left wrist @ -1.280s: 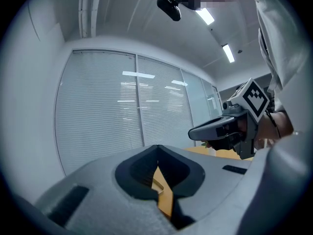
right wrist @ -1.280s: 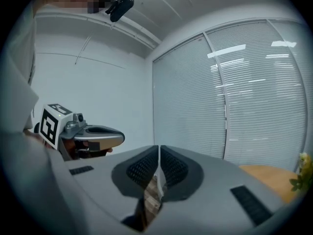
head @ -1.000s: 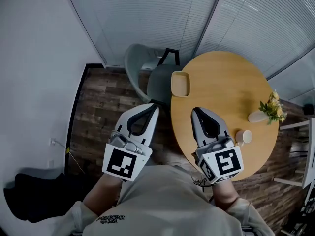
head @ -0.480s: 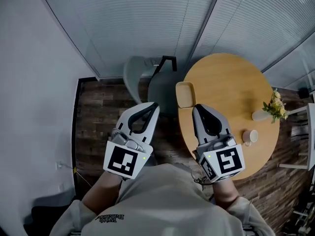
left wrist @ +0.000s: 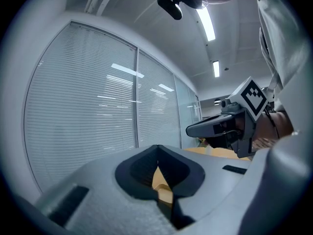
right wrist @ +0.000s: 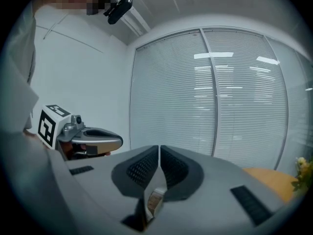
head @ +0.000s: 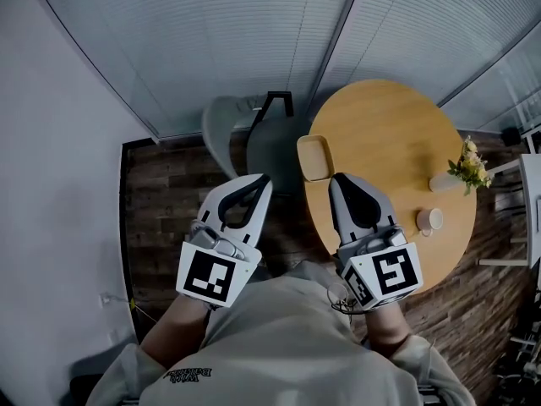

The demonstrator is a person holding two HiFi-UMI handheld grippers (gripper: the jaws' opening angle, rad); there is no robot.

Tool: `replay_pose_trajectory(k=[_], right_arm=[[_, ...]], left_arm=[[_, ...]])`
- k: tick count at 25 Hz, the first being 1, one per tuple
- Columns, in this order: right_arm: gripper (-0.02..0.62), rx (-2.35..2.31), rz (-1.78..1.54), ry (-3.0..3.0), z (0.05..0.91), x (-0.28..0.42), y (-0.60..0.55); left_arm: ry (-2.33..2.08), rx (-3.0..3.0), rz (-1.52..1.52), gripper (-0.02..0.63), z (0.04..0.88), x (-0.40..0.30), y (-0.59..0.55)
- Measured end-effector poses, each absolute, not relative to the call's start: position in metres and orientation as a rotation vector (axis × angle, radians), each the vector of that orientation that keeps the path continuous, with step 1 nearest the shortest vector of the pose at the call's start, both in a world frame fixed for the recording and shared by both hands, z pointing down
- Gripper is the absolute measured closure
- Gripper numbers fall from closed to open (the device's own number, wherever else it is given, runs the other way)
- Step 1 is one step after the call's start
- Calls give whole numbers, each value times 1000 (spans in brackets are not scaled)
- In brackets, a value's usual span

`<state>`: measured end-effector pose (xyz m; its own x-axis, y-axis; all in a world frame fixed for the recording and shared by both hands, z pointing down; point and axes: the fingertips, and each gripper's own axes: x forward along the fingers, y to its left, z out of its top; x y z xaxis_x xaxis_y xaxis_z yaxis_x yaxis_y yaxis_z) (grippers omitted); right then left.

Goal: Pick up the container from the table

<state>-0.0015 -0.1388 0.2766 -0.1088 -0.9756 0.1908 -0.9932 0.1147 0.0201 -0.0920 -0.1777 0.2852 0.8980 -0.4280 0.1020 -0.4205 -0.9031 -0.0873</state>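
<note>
A shallow tan container [head: 314, 157] with rounded corners lies on the left part of the round wooden table [head: 397, 134]. My left gripper [head: 259, 178] hovers over the floor left of the table, its jaws closed with nothing between them. My right gripper [head: 337, 179] hangs above the table's near-left edge, just short of the container, also shut and empty. In the left gripper view the left gripper [left wrist: 157, 150] points at the blinds, with the right gripper [left wrist: 190, 129] beside it. The right gripper view shows the right gripper [right wrist: 159, 148] aimed at the blinds as well.
A grey chair [head: 254, 138] stands at the table's left side. On the table's right sit a white vase with yellow flowers [head: 463, 172] and a small white cup [head: 429, 220]. White blinds [head: 254, 32] cover the glass walls behind. Another white chair [head: 516, 218] is at the far right.
The head view has shifted, so the table and container sit slightly differently in frame. Both grippers hold nearly the same pose, shut throughout.
</note>
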Motion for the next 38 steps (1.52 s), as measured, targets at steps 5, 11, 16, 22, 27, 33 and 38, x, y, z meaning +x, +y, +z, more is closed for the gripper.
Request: replay_pose_trajectory(k=[5,11,16,22,27,33,38], right_arm=[[561,1967,181,-2249,279,1,-142],[561,1929,184,-2292,279,14,-149],[561,1889,203,-2300,285,30,-149],[561,1873,241,-2302,299,47,-154],[560,1910,258,-2255,309,76,-165],[558,1893,310,-2217,331,95,-178],[554,1891,386,-2196,352,110,-192]], left_arm=[[696,-2992,-185,586,286,-88,-179],[768,-2987,-201,586,288,-79,-183],[798,-2977,-215,586,289,-64,-181],[832,-2996,-261,586,306,-47,-183],[852,-3006,-313,586,320,-33,-195],[829,-2972,-365,586,343,-17,-211],[816,-2983,-422,586,364,1,-225]])
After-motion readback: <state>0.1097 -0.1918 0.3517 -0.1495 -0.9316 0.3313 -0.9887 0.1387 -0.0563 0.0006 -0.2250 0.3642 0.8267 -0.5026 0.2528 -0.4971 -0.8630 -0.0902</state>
